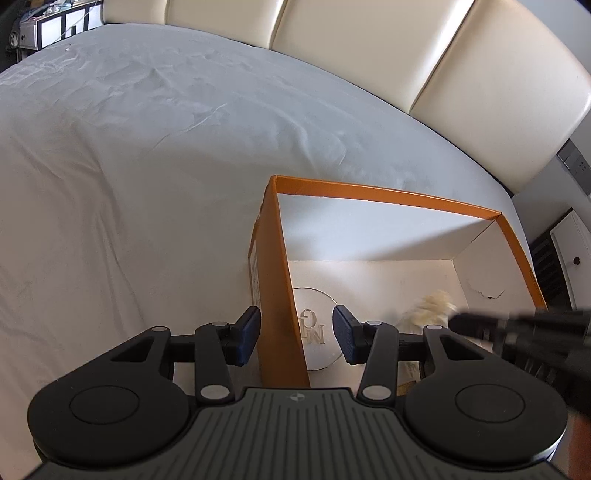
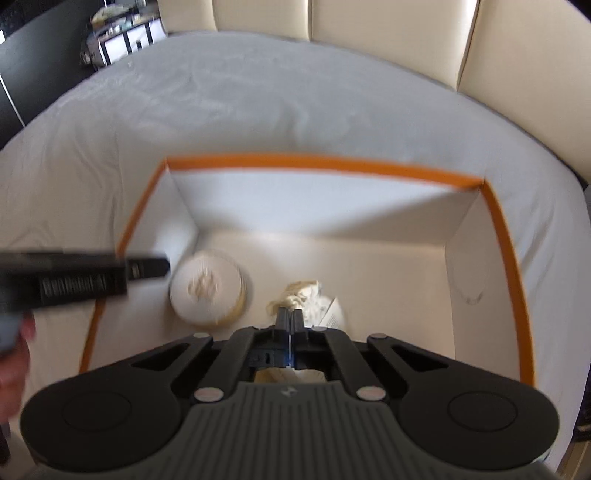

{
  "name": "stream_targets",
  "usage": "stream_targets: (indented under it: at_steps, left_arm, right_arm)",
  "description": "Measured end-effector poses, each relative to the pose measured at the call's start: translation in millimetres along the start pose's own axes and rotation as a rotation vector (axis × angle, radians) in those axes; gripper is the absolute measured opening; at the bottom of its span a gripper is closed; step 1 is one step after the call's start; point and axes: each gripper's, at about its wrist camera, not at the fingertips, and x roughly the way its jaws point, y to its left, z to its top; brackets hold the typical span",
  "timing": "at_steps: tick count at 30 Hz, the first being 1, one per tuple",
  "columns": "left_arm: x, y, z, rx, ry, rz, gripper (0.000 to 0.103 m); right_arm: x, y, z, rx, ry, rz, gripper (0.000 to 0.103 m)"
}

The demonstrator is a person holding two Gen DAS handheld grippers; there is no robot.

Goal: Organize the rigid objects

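Observation:
An orange box (image 1: 275,280) with a white inside stands on the bed; it also shows in the right wrist view (image 2: 498,229). A round white tin (image 1: 317,328) lies on its floor at the left, also in the right wrist view (image 2: 207,291). My left gripper (image 1: 295,334) is open and straddles the box's left wall, one finger outside, one inside. My right gripper (image 2: 290,317) is shut on a cream drawstring pouch (image 2: 314,299) with a white tag, held low inside the box. The pouch shows blurred in the left wrist view (image 1: 432,308).
The box sits on a grey-white bed sheet (image 1: 147,147). A cream padded headboard (image 1: 480,74) runs behind. A bedside cabinet (image 1: 48,26) stands at the far left. A dark wall panel and white furniture (image 1: 569,251) are at the right.

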Motion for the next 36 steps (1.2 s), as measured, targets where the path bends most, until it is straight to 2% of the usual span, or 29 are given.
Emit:
stream_targets:
  at_steps: [5, 7, 12, 14, 15, 16, 23, 24, 26, 29, 32, 33, 36]
  left_arm:
    - [5, 3, 0, -0.009, 0.018, -0.001, 0.049]
    - [6, 4, 0, -0.017, 0.023, -0.007, 0.049]
    - [7, 4, 0, -0.02, 0.03, -0.025, 0.047]
    - [9, 5, 1, -0.019, 0.033, -0.025, 0.047]
    - [9, 5, 1, -0.02, 0.032, -0.024, 0.046]
    - [9, 5, 1, -0.023, 0.033, -0.024, 0.046]
    - [12, 9, 3, -0.054, 0.039, -0.037, 0.044]
    - [13, 9, 3, -0.061, 0.041, -0.038, 0.043]
    - [14, 12, 4, -0.078, 0.04, -0.047, 0.042]
    - [11, 20, 6, -0.145, 0.025, -0.089, 0.041]
    - [5, 30, 8, -0.207, -0.017, -0.125, 0.036]
    - [2, 31, 9, -0.218, -0.033, -0.133, 0.035]
    - [-3, 35, 10, -0.226, -0.072, -0.145, 0.032]
  right_arm:
    - [-14, 4, 24, 0.054, -0.139, 0.131, 0.0]
    - [-5, 4, 27, 0.062, -0.102, 0.108, 0.0]
    - [39, 5, 10, 0.018, 0.077, 0.054, 0.012]
    - [51, 5, 2, 0.01, 0.112, 0.007, 0.023]
    - [55, 2, 0, 0.018, 0.12, -0.008, 0.035]
    - [60, -2, 0, 0.034, 0.126, -0.007, 0.043]
    - [101, -20, 18, 0.211, 0.224, 0.036, 0.045]
    - [103, -17, 20, 0.186, 0.227, 0.03, 0.04]
    - [104, -2, 22, 0.082, 0.246, 0.015, 0.04]
    - [101, 4, 27, 0.049, 0.223, 0.0, 0.035]
    - [97, 6, 33, 0.066, 0.141, 0.044, 0.032]
    - [101, 7, 35, 0.088, 0.135, 0.081, 0.026]
    - [116, 13, 41, 0.18, 0.157, 0.189, 0.025]
